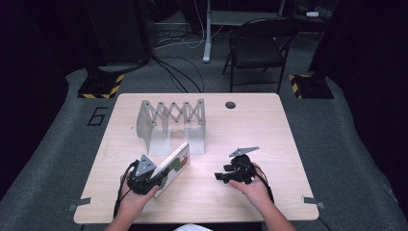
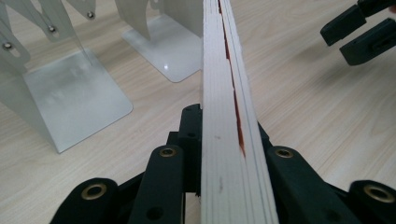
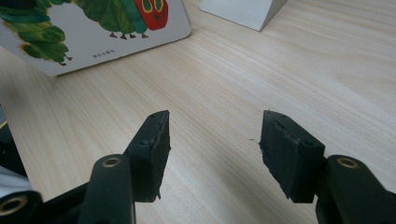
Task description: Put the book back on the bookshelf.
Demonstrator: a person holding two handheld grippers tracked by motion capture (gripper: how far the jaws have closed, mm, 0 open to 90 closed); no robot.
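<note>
A white board book [image 1: 174,166] with a green and red caterpillar on its cover stands tilted on edge at the front left of the wooden table [image 1: 269,130]. My left gripper [image 1: 158,181] is shut on the book's near end. In the left gripper view the book's page edge [image 2: 224,70] runs straight away between the jaws of the left gripper [image 2: 226,122]. My right gripper [image 1: 220,176] rests at the front right, pointing left toward the book, open with nothing between its fingers. The right gripper view shows the right gripper [image 3: 215,140] over bare wood, with the book cover [image 3: 93,28] beyond it.
A metal accordion book rack [image 1: 171,115] with flat base plates [image 2: 70,93] stands behind the book at the table's middle left. A dark round hole [image 1: 230,105] lies near the far edge. A folding chair [image 1: 260,48] and floor cables are beyond the table.
</note>
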